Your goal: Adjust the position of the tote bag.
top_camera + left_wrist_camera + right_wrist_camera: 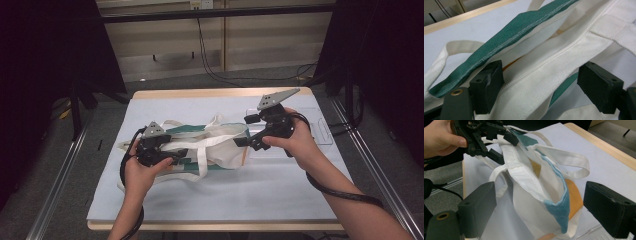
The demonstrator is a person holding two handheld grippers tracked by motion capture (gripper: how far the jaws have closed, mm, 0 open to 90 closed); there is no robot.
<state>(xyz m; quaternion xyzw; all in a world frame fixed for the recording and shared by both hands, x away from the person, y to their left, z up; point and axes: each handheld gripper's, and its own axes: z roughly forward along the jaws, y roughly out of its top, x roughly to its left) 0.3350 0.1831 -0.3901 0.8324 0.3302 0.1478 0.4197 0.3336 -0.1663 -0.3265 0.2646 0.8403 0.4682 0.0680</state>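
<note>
the left gripper (pixel 536 92) has its jaws spread wide, one either side of the white upper rim of a canvas tote bag (pixel 210 145). in the left gripper view the rim runs between the jaws and neither pad presses the cloth; whether the left pad touches the green band (pixel 499 42) beside it cannot be told. the right gripper (pixel 541 217) is likewise spread wide and holds nothing. the corner of the bag's mouth, with its blue-green trim (pixel 560 207), lies straight ahead of it, between the lines of the two jaws and apart from both.

the bag lies on its side on the white table cover (pixel 225 200), near the middle of the table. its long axis runs left to right in the high view, from the left gripper's end to the right gripper's end. the mouth is slack and partly open, and an orange item (pixel 574 197) shows inside it. white webbing handles (pixel 564 160) loop out over the cover. a clear plastic tray (pixel 320 132) lies just beyond the right hand (pixel 297 142).

judgement: the two grippers stand at opposite ends of the mouth. the left gripper is nearer to a hold, since the rim already sits between its jaws; the right must advance along its own axis to reach the trimmed corner.

no brand, label or readable writing is visible on the bag or the tray.
</note>
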